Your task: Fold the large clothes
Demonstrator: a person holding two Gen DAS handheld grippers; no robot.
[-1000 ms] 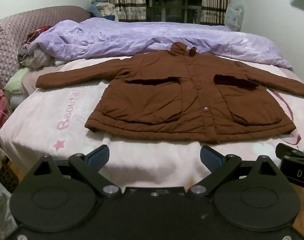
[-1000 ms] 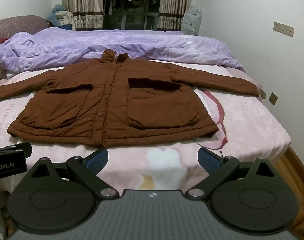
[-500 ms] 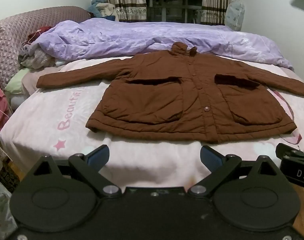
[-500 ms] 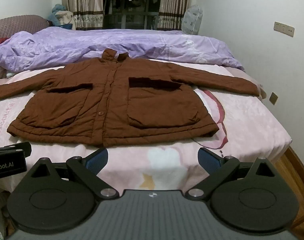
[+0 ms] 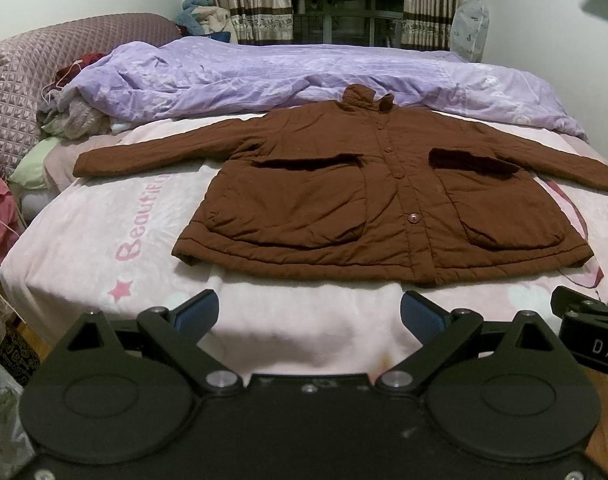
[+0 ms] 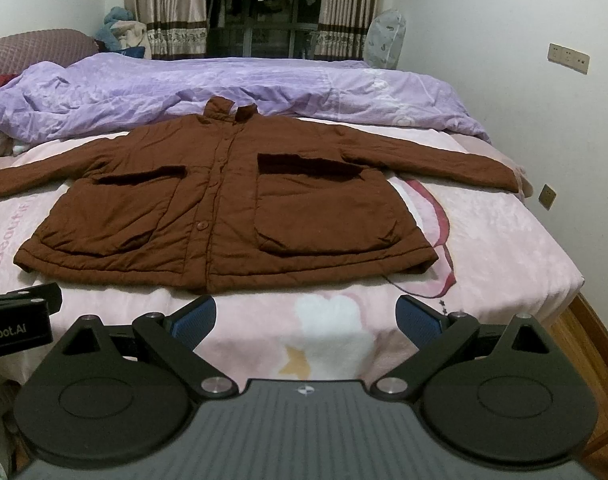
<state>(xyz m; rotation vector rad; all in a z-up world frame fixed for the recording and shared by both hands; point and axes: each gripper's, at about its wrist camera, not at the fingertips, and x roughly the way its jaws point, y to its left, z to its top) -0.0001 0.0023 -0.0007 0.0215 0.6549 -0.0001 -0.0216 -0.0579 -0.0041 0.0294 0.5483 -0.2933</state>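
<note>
Nearest, the left claw (image 5: 308, 314) and the right claw (image 6: 305, 314) both hang released and empty over the foot of the bed (image 5: 84, 240), well short of the cloth. Beyond them the brown jacket (image 5: 383, 208) lies flat on its back, buttoned, sleeves spread wide, collar toward the purple quilt (image 5: 284, 76). It looks padded and soft, likely bulky rather than heavy, so folds may spring back. A cuff (image 6: 499, 178) or a hem corner (image 6: 427, 256) seems the sensible place to pinch.
</note>
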